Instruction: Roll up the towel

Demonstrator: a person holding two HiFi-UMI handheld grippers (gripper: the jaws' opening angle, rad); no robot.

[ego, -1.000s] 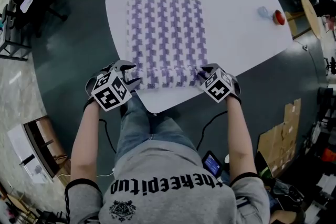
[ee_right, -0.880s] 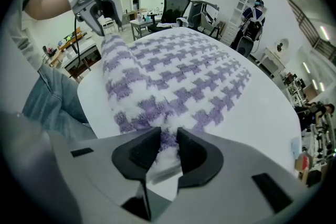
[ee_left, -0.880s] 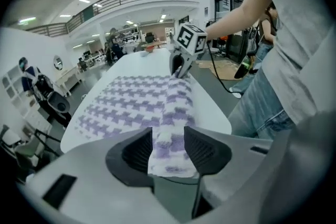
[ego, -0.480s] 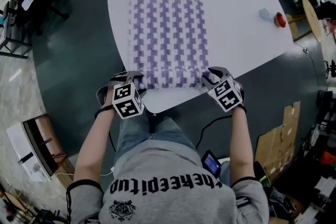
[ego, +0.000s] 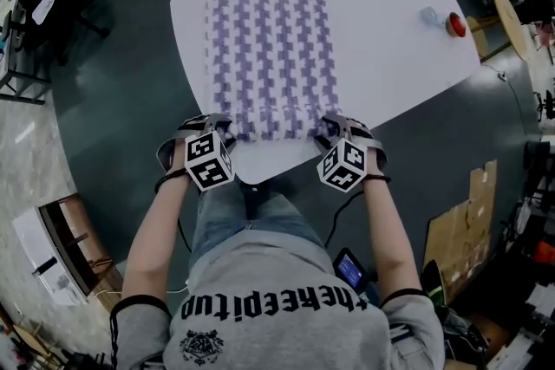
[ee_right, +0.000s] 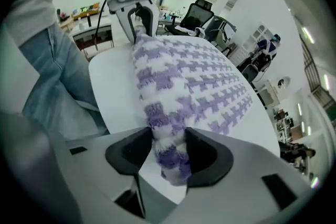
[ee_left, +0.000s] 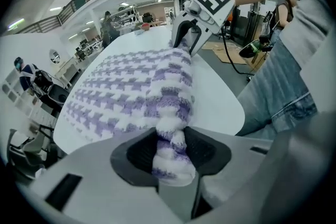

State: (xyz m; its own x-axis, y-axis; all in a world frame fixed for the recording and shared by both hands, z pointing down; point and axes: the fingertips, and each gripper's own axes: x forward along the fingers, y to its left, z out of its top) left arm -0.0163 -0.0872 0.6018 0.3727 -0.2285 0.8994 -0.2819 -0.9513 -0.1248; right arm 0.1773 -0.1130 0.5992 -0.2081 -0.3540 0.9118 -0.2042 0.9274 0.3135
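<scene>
Left jaws: The left gripper had its jaws squeezed on the left end of the roll. They had just been closing, and fluffy cloth was bunched up between them.
Right jaws: The right gripper had just been opening its jaws wider. The right end of the roll sat between them and touched both sides, so it looked held.
Roll: The rolled edge was a short, fat tube running from one gripper to the other.
Towel: The towel was white with purple checks. Most of it lay flat and unrolled, reaching away from the person.
Table: The white table held the towel on its left half, with the roll near the close edge.
How it would handle: Probably soft, light and floppy. It would not break or slip, but the middle could go loose.
Where to hold: Both ends of the roll together, so it turns straight.
</scene>
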